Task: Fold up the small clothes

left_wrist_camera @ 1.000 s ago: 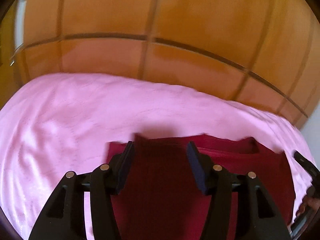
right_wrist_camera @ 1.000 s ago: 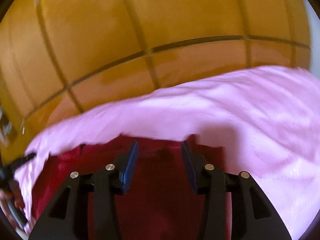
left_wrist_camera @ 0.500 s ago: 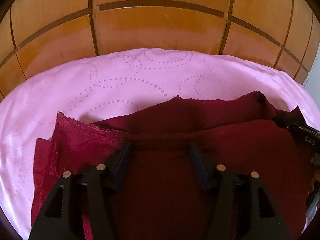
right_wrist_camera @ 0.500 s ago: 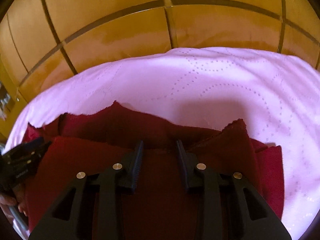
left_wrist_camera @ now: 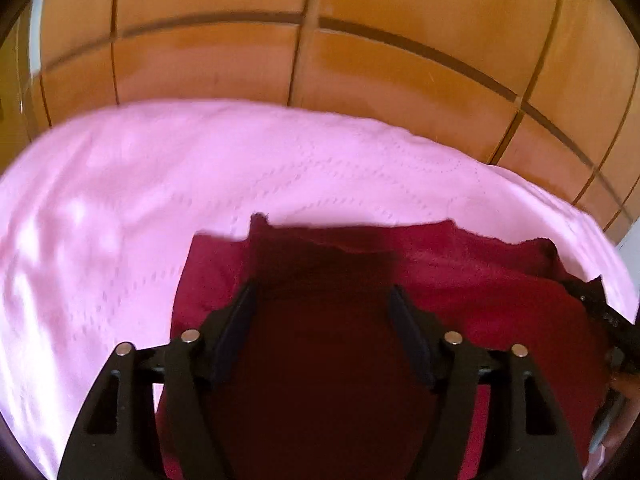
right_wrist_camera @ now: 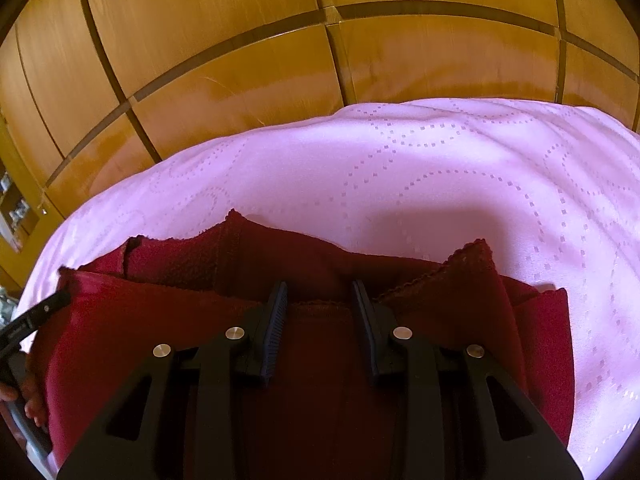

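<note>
We see a dark red garment (right_wrist_camera: 472, 320) lying on a pink sheet (right_wrist_camera: 400, 168), near the sheet's near edge and under both of our grippers. The garment is a soft knit with a dull, slightly fuzzy face; it lies in overlapping layers, and its far edges form uneven peaks with a narrow scalloped trim on the right flap. The sheet is smooth and faintly glossy, woven with looping lines of small square dots, and it swells in shallow wrinkles. Beyond it rises a wall of glossy orange-brown wood panels (right_wrist_camera: 240, 80) split by dark grooves into rectangles. Our left gripper (left_wrist_camera: 322, 300) is matte black with flat dark pads and round silver pins; its jaws are opening, spread wide over the cloth, and the pads do not press on it, though the view there is blurred. Our right gripper (right_wrist_camera: 318, 292) has ribbed pads and stands with a narrower gap; a stitched fold edge of the garment runs across that gap, but we cannot tell whether the pads pinch it. In the right view the tip of the left gripper and some fingertips (right_wrist_camera: 32, 404) show at the left edge, beside the garment.
</note>
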Available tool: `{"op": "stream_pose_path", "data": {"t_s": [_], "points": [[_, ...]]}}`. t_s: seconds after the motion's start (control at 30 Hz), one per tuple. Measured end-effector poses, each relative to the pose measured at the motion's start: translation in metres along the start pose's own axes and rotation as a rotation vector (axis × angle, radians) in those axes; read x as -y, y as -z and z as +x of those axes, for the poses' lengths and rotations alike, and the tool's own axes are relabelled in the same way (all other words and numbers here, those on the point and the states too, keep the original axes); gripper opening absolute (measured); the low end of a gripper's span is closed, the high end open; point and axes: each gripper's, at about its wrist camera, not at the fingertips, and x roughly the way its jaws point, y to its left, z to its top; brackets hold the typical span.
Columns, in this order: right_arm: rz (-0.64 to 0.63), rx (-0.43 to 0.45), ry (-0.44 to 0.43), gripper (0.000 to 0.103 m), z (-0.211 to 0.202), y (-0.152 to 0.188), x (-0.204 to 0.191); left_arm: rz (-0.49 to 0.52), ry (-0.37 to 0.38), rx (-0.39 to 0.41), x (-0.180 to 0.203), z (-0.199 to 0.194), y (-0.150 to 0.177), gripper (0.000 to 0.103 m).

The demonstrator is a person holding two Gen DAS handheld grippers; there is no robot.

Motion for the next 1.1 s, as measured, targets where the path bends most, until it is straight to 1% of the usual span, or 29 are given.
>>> {"op": "stream_pose_path", "data": {"t_s": [0.07,0.1,0.13,0.17,0.23,0.37,0.4,0.5,0.57,0.6,0.63,0.67,0.73,0.77,0.8,0.87,0.93,1.03,1.1], "points": [[-0.005,0.001,0.006,0.032,0.0,0.0,-0.001,0.063,-0.02,0.023,0.005,-0.001,0.01,0.067],[-0.007,0.002,0.009,0.032,-0.001,0.001,-0.001,0.099,-0.04,0.022,0.012,0.001,0.013,0.071],[-0.01,0.003,0.012,0.032,-0.001,0.001,-0.002,0.115,-0.046,0.013,0.015,0.004,0.013,0.075],[-0.011,0.004,0.014,0.032,-0.001,0.001,-0.002,0.129,-0.048,0.0,0.018,0.007,0.012,0.077],[-0.016,0.007,0.021,0.032,-0.002,0.001,-0.004,0.142,-0.051,-0.016,0.02,0.011,0.011,0.08],[-0.023,0.012,0.033,0.033,-0.004,0.001,-0.006,0.132,-0.035,-0.005,0.017,0.006,0.012,0.08],[-0.023,0.012,0.034,0.033,-0.005,0.001,-0.007,0.136,-0.043,0.001,0.019,0.003,0.013,0.08],[-0.023,0.014,0.037,0.033,-0.005,0.002,-0.007,0.186,-0.077,0.027,0.029,-0.013,0.014,0.081],[-0.026,0.019,0.041,0.033,-0.006,0.002,-0.008,0.205,-0.104,0.069,0.032,-0.024,0.015,0.084],[-0.027,0.022,0.043,0.033,-0.007,0.002,-0.008,0.216,-0.132,0.096,0.032,-0.031,0.018,0.084],[-0.028,0.026,0.044,0.035,-0.008,0.002,-0.008,0.222,-0.15,0.107,0.03,-0.035,0.02,0.084],[-0.03,0.033,0.049,0.04,-0.01,0.002,-0.009,0.228,-0.171,0.122,0.028,-0.039,0.023,0.084],[-0.041,0.061,0.059,0.05,-0.016,0.002,-0.011,0.219,-0.188,0.125,0.021,-0.04,0.027,0.085],[-0.048,0.077,0.066,0.059,-0.019,0.003,-0.012,0.199,-0.185,0.101,0.016,-0.036,0.029,0.085],[-0.056,0.097,0.077,0.067,-0.025,0.003,-0.015,0.172,-0.176,0.067,0.009,-0.031,0.029,0.086],[-0.068,0.128,0.088,0.068,-0.038,0.004,-0.019,0.121,-0.154,0.021,-0.002,-0.022,0.027,0.088],[-0.057,0.138,0.094,0.068,-0.053,0.006,-0.019,0.08,-0.12,0.0,-0.009,-0.018,0.024,0.091],[-0.018,0.145,0.087,0.068,-0.073,0.017,-0.013,0.046,-0.089,-0.017,-0.015,-0.014,0.023,0.092],[-0.035,0.133,0.123,0.068,-0.078,0.026,-0.012,0.034,-0.079,-0.023,-0.016,-0.011,0.023,0.092]]}}
